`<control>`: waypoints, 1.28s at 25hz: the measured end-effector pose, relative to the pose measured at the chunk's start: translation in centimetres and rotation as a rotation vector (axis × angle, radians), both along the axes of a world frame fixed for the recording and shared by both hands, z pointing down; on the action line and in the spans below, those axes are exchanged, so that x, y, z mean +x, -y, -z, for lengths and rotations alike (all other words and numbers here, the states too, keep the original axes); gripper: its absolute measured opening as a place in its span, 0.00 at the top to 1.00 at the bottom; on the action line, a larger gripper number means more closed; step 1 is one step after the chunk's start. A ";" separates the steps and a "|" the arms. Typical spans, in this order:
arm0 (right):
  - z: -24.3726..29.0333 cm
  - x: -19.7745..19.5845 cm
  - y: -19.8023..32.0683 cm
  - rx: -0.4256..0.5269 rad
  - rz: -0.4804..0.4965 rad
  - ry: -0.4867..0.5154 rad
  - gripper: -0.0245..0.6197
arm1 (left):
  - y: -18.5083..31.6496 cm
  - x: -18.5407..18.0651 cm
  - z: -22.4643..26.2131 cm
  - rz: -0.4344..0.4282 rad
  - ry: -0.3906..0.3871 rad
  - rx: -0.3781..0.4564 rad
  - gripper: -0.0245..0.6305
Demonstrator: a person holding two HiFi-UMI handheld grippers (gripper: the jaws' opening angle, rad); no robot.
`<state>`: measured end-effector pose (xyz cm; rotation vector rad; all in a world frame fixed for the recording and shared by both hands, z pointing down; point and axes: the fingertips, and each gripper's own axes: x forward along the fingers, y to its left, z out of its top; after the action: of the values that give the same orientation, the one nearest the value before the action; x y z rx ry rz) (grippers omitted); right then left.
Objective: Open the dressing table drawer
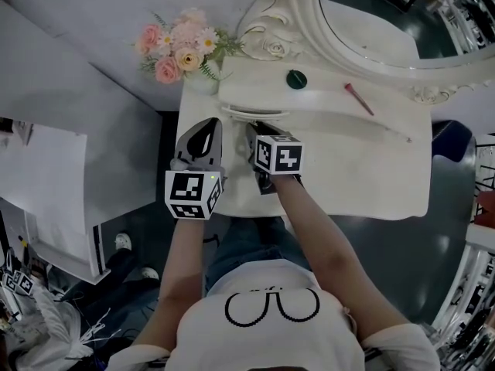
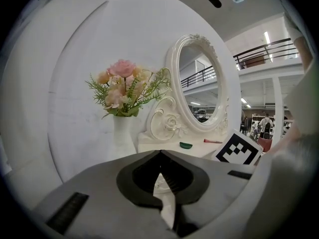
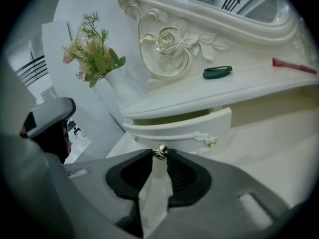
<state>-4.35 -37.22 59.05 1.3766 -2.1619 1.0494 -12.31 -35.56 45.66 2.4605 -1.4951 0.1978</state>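
Right gripper [image 3: 159, 156] clamped on knob [image 3: 160, 152], drawer [image 3: 182, 127] apparently ajar straight ahead, pull runs back toward person; left gripper [image 2: 160, 154] jaws together, idle

You have a white vase [image 1: 199, 80] of pink, peach and white flowers [image 1: 179, 45] with green sprigs just left of the oval mirror [image 1: 298, 8] and its carved rose scrollwork. In front of the mirror frame lies a small dark green oval piece [image 1: 296, 79]. To its right, apart from it, a slim pink-red stick [image 1: 359, 99] lies at a slant. On your far left hang large white sheets [image 1: 46, 184], with pale shoes [image 1: 124, 242] on the floor near them.
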 end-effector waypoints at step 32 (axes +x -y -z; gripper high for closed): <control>1.3 0.0 -6.6 0.002 -0.023 -0.048 0.73 | -2.4 -0.7 0.7 -0.035 -0.022 0.019 0.96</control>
<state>-4.36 -30.65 57.72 1.4167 -2.1175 1.0125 -12.97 -33.12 44.98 2.4971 -1.4524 0.1635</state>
